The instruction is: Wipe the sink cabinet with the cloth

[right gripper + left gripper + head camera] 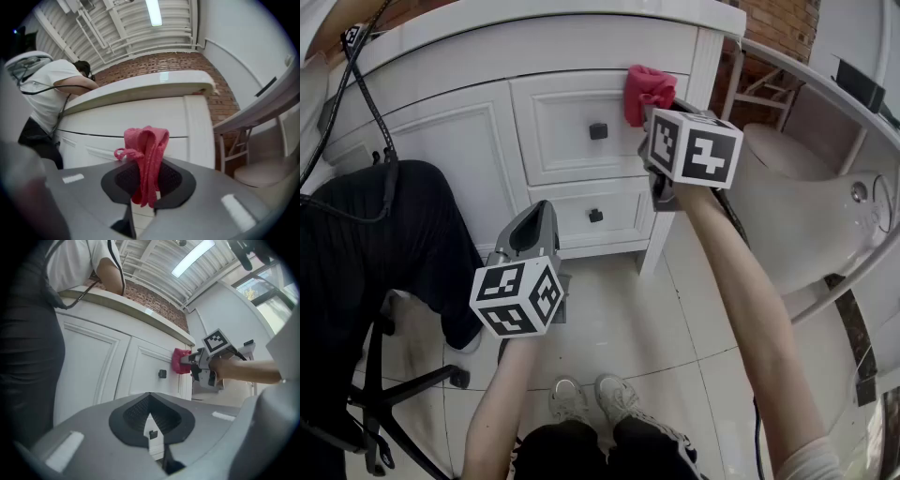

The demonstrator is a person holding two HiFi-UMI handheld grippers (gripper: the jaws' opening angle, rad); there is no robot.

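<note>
Cloth (146, 154) between my right jaws: pink, rough woven, matt. Jaw pads (123, 180): black, ribbed, matt. Cabinet (558, 141) ahead of the jaws: white painted, smooth, slight sheen. Floor (619, 319) below: glossy tile.

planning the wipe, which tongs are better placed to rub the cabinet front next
Right. The right tongs are shut on the pink cloth, raised by the cabinet's top drawer. The left tongs hold nothing and hang lower, further back.
</note>
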